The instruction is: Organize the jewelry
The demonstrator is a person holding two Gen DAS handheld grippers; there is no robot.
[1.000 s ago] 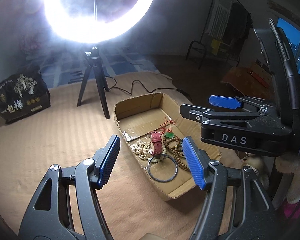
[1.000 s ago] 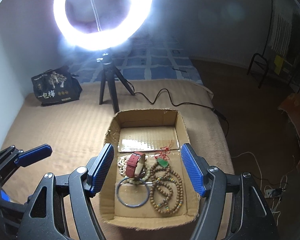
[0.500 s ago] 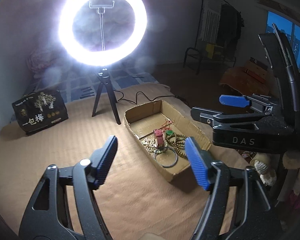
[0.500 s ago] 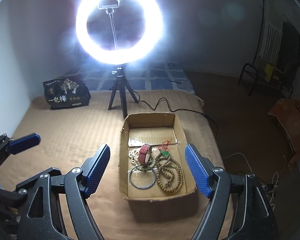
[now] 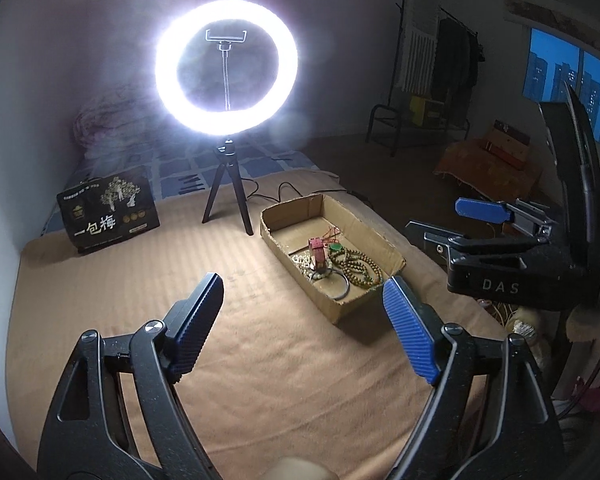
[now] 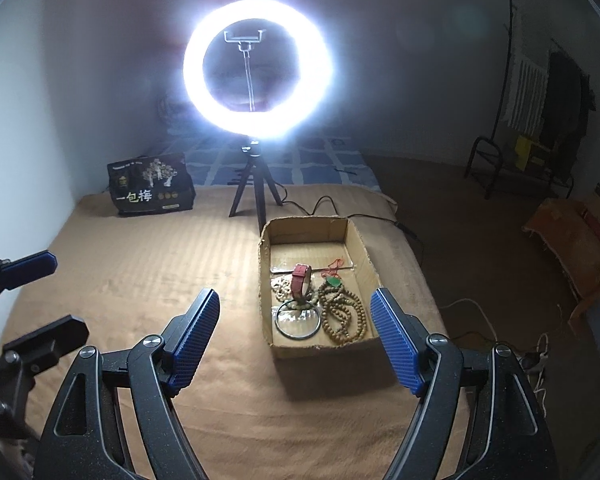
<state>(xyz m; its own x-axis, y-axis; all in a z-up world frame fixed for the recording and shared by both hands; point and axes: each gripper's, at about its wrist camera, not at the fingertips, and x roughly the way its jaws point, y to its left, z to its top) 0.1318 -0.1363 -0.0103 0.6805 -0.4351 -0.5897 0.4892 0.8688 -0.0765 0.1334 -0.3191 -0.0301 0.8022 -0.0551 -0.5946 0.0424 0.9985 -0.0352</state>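
An open cardboard box (image 6: 362, 250) stands on the tan bed cover and also shows in the left wrist view (image 5: 388, 250). Inside lie a red watch strap (image 6: 300, 280), a dark metal bangle (image 6: 298, 322), brown bead strings (image 6: 344, 316), pale beads (image 6: 280, 286) and a green pendant on red cord (image 6: 333, 282). My right gripper (image 6: 294, 340) is open and empty, held back above the box's near end. My left gripper (image 5: 304, 330) is open and empty, left of the box. The right gripper's body (image 5: 512, 264) shows at the right of the left wrist view.
A lit ring light on a small black tripod (image 6: 256, 184) stands just behind the box, its cable (image 6: 332, 208) running right. A black printed bag (image 6: 150, 192) sits at the back left. The bed edge drops off right of the box (image 6: 432, 280). A wall runs along the left.
Both grippers have pulled back and up away from the box, which now looks smaller and farther. Both stay open and empty. The jewelry has not moved.
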